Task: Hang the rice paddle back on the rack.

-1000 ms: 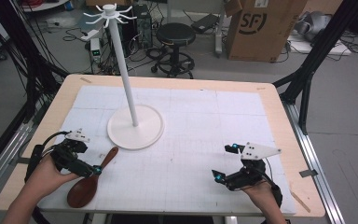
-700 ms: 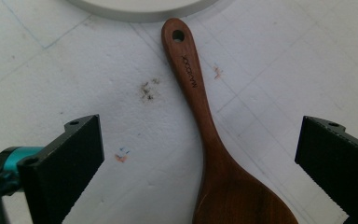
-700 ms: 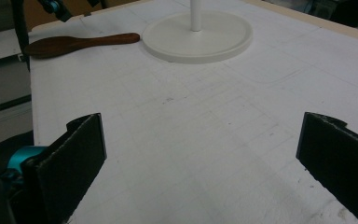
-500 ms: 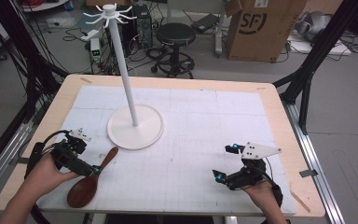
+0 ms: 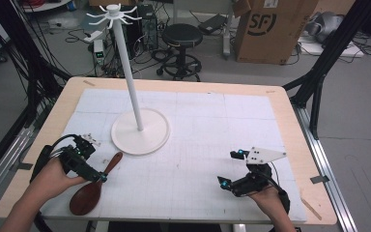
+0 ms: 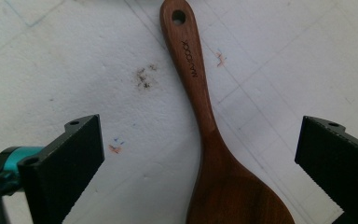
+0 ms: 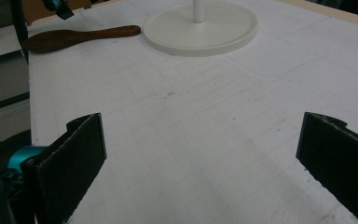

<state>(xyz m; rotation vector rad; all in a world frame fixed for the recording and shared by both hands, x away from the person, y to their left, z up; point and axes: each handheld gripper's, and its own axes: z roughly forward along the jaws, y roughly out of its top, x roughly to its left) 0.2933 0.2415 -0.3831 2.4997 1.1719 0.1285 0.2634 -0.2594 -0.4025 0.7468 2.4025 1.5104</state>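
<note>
We took the step in hand to be the approach to a grasp on the wooden spatula (image 5: 92, 188), which lay flat on the white mat (image 5: 198, 145), just in front and to the left of the round base of the white hook stand (image 5: 140, 131). Its handle, with the hanging hole (image 6: 178, 17) at the tip, pointed toward that base, and its blade lay farther from it, near the mat's front edge.

Our left gripper (image 5: 100, 177) hovered over the spatula's neck, left of the stand and in front of it. In the left gripper view its jaws stood wide apart, 1 on each side of the neck and well clear of the wood, so it held nothing. We judged that the next move called for lowering it until the pads (image 6: 81, 151) bracketed the narrow neck, then closing squarely; with 1 hole and a crown of hooks (image 5: 112, 12) on the stand, hanging looked like the likely aim.

Our right gripper (image 5: 229, 169) rested on the mat, right of the stand and in front of it, jaws wide apart and empty.

Against the frame from 1.0 s ago, our left gripper had edged a little farther over the spatula; the spatula, the stand and our right gripper had kept their places.
</note>
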